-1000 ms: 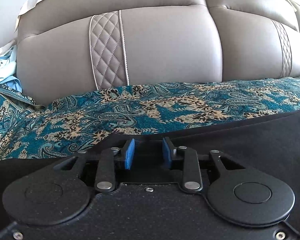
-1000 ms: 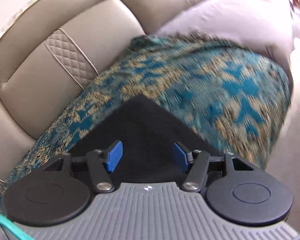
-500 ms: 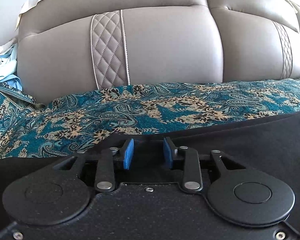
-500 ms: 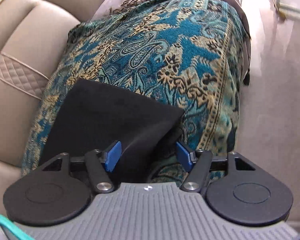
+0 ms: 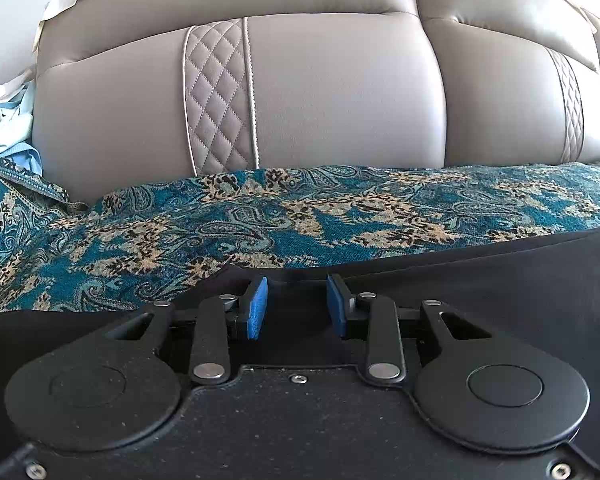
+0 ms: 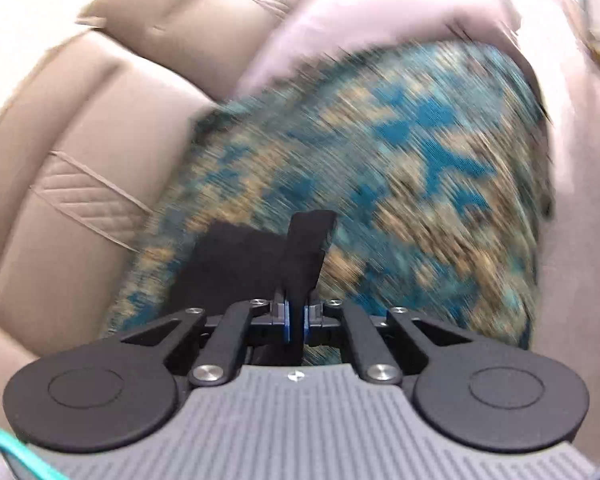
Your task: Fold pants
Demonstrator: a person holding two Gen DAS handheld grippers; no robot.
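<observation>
— Where were the pants (image 5: 480,280) when we looked?

— Spread flat on the patterned throw (image 5: 260,220) over the sofa (image 5: 340,100) seat, black against the teal. In the left view the cloth lay right under the left gripper (image 5: 296,308), whose jaws stood partly open, the blue pads on either side of a low ridge of fabric but not pinching it.

— And our other hand?

— The right gripper (image 6: 296,322) was nearly shut on a narrow flap of the pants (image 6: 304,252), which stood up between the pads. That view was badly blurred, so we could not tell which edge it was, hem or waistband.

— How did we judge the cloth would handle?

— Soft, light and limp. It would sag from any single hold and drag its loose part along the throw, which looked grippy. We thought it best taken at corners or along a hem, one grip at each end, so the edge would stay straight when lifted over.
</observation>
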